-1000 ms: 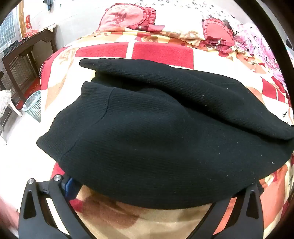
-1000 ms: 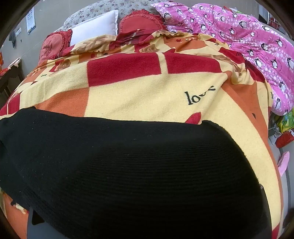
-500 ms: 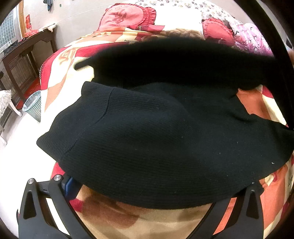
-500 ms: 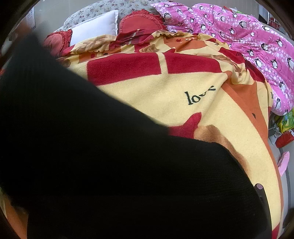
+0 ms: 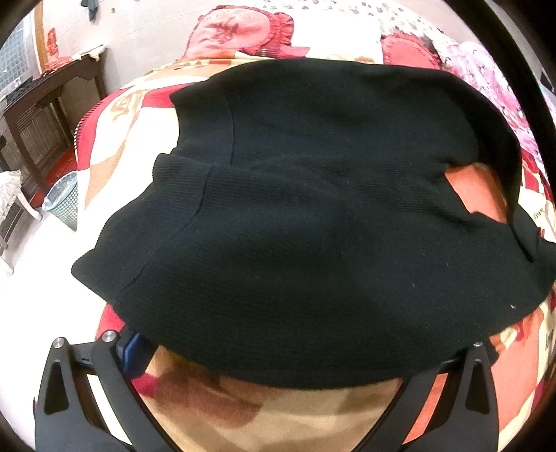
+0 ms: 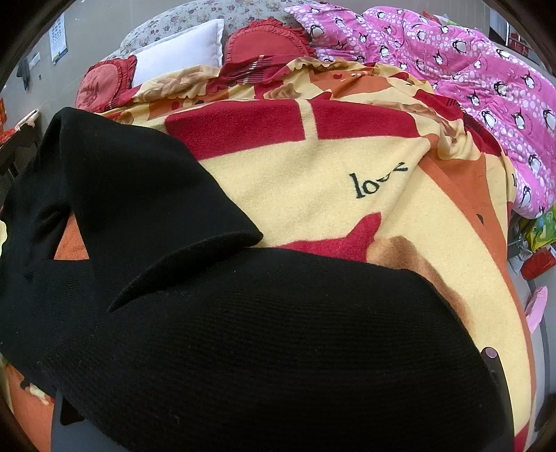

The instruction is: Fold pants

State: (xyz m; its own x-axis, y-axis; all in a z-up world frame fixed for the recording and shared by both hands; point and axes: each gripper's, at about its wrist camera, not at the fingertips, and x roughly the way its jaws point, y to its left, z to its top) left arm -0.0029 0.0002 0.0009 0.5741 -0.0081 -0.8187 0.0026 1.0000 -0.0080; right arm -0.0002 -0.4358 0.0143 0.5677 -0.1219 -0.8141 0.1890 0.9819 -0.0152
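Observation:
Black knit pants (image 5: 312, 243) lie folded in layers on the red, yellow and orange blanket (image 5: 260, 410) of a bed. Their near edge drapes over the tips of my left gripper (image 5: 304, 347), whose fingers (image 5: 104, 382) stand wide apart, open. In the right wrist view the pants (image 6: 278, 347) cover most of my right gripper (image 6: 278, 389). Only one finger (image 6: 493, 368) shows at the right and a dark part at the lower left, far apart, so it is open. A hemmed flap (image 6: 194, 257) rests on the lower layer.
Red frilled pillows (image 5: 243, 31) and a white pillow (image 6: 180, 52) sit at the head of the bed. A pink penguin quilt (image 6: 469, 80) is bunched along the right side. Left of the bed stand a dark wooden table (image 5: 45, 114) and a mesh waste basket (image 5: 64, 201).
The far part of the pants swung up and over to the left and now lies on the near layer, baring more blanket on the right. Neither gripper has shifted.

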